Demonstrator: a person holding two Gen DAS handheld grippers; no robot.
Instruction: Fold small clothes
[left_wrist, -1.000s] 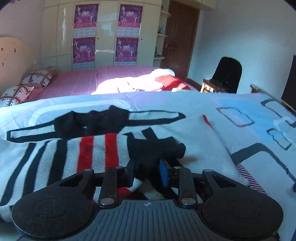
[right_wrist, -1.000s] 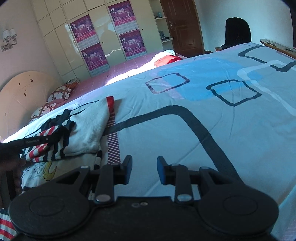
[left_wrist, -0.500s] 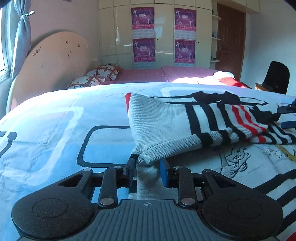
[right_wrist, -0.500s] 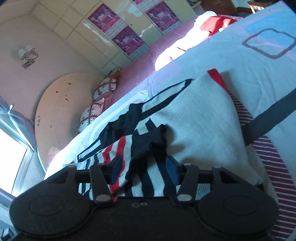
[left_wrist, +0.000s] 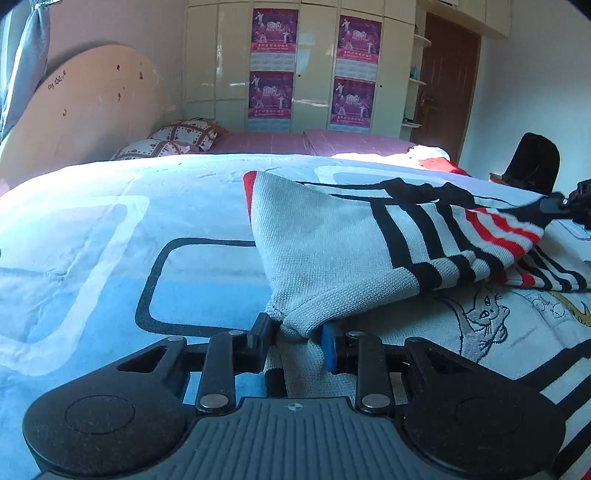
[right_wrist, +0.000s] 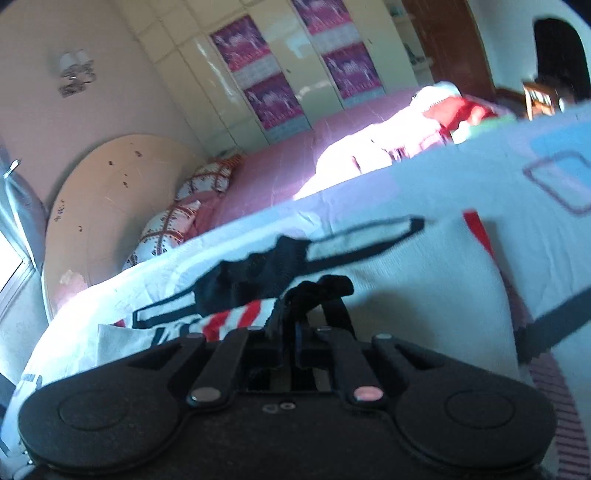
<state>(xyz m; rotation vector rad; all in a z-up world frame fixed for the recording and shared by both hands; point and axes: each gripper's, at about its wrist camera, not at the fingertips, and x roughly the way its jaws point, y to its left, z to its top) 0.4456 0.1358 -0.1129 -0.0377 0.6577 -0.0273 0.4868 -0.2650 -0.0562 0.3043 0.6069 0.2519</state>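
Observation:
A small knit sweater (left_wrist: 332, 243), grey-white with black and red stripes, lies on the bed over a white garment with cartoon cats (left_wrist: 484, 317). My left gripper (left_wrist: 297, 338) is shut on the sweater's grey hem corner and lifts it slightly. My right gripper (right_wrist: 293, 332) is shut on the sweater's black cuff (right_wrist: 317, 291); it also shows at the far right of the left wrist view (left_wrist: 565, 203), holding the striped sleeve end. The sweater hangs stretched between both grippers.
The bedspread (left_wrist: 110, 236) is light blue with black and white rounded rectangles. A second, pink bed (left_wrist: 314, 142) with patterned pillows (left_wrist: 177, 138) stands behind, with a headboard (left_wrist: 81, 110), a wardrobe with posters (left_wrist: 314, 66), a door (left_wrist: 447, 88) and a black chair (left_wrist: 532, 162).
The left gripper went from the black cuff to the grey hem corner and holds it. The right gripper moved in and closed on the black cuff, lifting it.

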